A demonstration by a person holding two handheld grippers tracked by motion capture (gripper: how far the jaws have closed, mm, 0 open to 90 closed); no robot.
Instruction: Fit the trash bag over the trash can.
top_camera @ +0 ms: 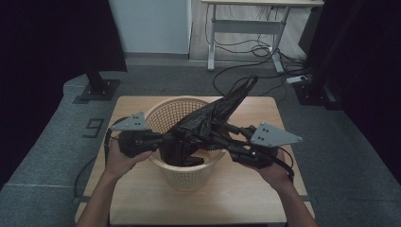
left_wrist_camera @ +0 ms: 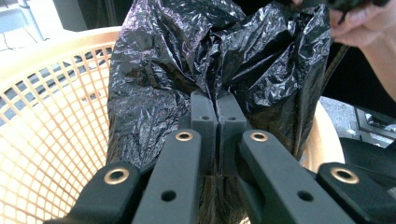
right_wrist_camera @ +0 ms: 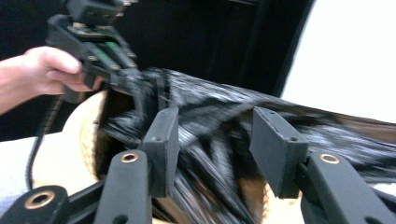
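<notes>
**Fitting a bag into a basket**

One black bag [top_camera: 208, 124] drapes across one tan basket [top_camera: 185, 176] on the counter [top_camera: 236, 198], its long axis rising from the basket's left rim toward the far right. The left gripper [left_wrist_camera: 217, 109], pressed together, pinches the bag at the near-left rim. The right gripper [right_wrist_camera: 212, 144] is spread, bag between its jaws, unpinched. Left hand is nearer the rim.

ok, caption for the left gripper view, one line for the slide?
Left gripper shut on the black bin bag, pinching it above the tan basket.
</notes>
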